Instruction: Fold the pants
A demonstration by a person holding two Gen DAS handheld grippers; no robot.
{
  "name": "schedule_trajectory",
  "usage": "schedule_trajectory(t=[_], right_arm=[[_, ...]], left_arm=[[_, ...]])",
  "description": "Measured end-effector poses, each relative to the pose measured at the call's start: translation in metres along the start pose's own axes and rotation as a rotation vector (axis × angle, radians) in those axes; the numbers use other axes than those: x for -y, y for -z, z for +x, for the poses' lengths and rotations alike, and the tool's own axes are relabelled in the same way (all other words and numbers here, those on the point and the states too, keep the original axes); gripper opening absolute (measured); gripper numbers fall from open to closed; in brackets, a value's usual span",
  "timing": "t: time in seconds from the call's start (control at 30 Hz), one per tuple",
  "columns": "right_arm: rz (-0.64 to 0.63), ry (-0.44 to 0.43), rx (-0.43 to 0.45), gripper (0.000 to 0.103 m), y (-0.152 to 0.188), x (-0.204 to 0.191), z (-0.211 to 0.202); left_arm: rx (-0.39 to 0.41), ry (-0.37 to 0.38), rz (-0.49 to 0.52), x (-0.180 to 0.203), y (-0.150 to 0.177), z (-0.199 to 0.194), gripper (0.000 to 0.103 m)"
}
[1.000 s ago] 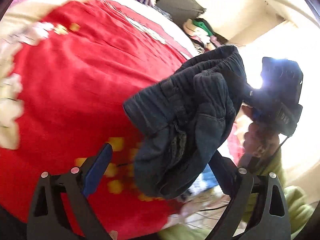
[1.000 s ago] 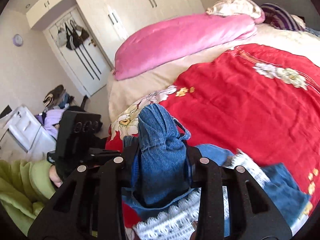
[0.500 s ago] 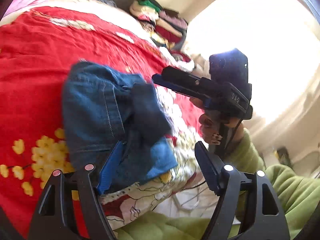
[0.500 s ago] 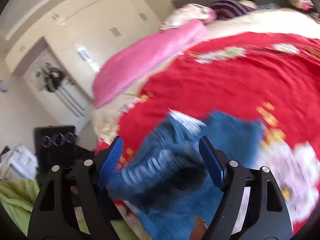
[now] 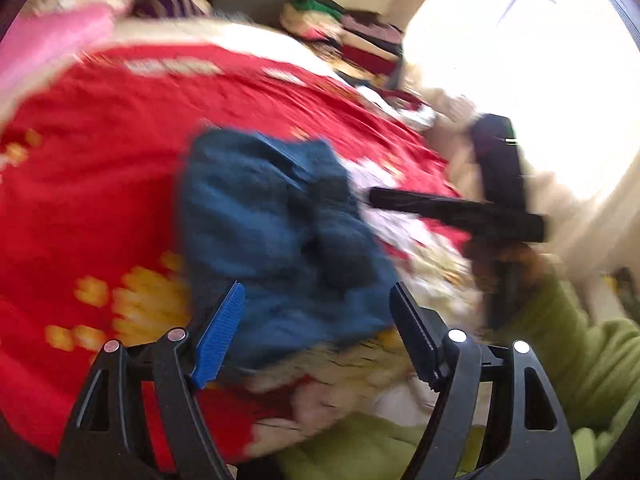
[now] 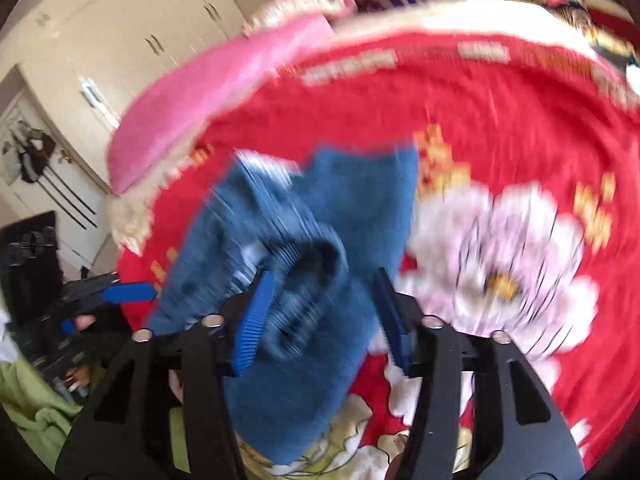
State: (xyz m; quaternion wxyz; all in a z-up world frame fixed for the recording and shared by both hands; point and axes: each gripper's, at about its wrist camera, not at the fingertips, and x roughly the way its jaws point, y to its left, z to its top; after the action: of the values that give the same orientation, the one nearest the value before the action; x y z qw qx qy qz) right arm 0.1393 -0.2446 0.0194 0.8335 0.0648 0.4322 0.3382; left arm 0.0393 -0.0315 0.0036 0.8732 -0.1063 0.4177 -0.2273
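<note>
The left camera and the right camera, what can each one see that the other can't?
Only the left wrist view shows the bright window and the right gripper from the side. Only the right wrist view shows the white wardrobe, the big pink-white flower on the blanket and the left gripper off to the side. Both show the blue jeans lying on the red blanket, the pink pillow and open jaws.

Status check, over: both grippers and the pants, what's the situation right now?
Left gripper open, empty. Right gripper open. Blue jeans bunched on red bedspread. Nothing blocking.
</note>
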Motion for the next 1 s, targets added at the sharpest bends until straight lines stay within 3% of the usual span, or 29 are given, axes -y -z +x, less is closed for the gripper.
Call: schedule_trajectory(t=[0.03,0.1,0.17,0.27,0.33,0.37,0.4,0.43,0.47,0.57,0.67,0.77,0.9,1.0], right_arm=[[-0.018,-0.005,0.015,0.055,-0.005,-0.004,-0.003],[-0.099,-0.02,0.018,0.055,-0.024,-0.018,0.0],[-0.188,-0.026,-0.014,0.055,-0.043,-0.033,0.016],[-0.267,-0.014,-0.089,0.053,-0.064,-0.043,0.052],[-0.297,-0.035,-0.177,0.046,-0.071,-0.045,0.083],[-0.305,-0.04,-0.216,0.028,-0.069,-0.045,0.094],[-0.298,-0.07,-0.256,0.003,-0.069,-0.046,0.104],[-0.278,-0.12,-0.29,0.003,-0.066,-0.046,0.115],[-0.284,-0.115,-0.3,0.003,-0.065,-0.051,0.122],[-0.341,-0.079,-0.241,0.003,-0.073,-0.069,0.124],[-0.428,0.031,-0.249,0.003,-0.077,-0.079,0.142],[-0.439,0.074,-0.274,0.004,-0.07,-0.072,0.158],[-0.35,0.04,-0.211,0.012,-0.075,-0.061,0.135],[-0.339,0.039,-0.101,0.022,-0.075,-0.061,0.093]], left_arm=[[0.009,-0.035,0.0,-0.003,-0.003,-0.002,0.06],[0.0,-0.035,-0.001,-0.003,-0.005,0.002,0.025],[-0.035,-0.056,0.039,0.006,-0.002,0.015,0.018],[-0.093,-0.1,0.098,0.01,0.009,0.029,0.018],[-0.111,-0.128,0.133,0.012,0.014,0.037,0.018],[-0.113,-0.127,0.134,0.01,0.017,0.035,0.018],[-0.113,-0.126,0.137,0.007,0.017,0.032,0.018],[-0.111,-0.129,0.143,0.008,0.018,0.033,0.018],[-0.109,-0.138,0.155,0.01,0.018,0.033,0.018],[-0.096,-0.152,0.163,0.01,0.019,0.029,0.018],[-0.087,-0.163,0.155,0.008,0.019,0.028,0.018],[-0.089,-0.158,0.144,0.004,0.019,0.03,0.018],[-0.096,-0.14,0.134,0.003,0.021,0.03,0.018],[-0.091,-0.114,0.111,0.0,0.021,0.026,0.019]])
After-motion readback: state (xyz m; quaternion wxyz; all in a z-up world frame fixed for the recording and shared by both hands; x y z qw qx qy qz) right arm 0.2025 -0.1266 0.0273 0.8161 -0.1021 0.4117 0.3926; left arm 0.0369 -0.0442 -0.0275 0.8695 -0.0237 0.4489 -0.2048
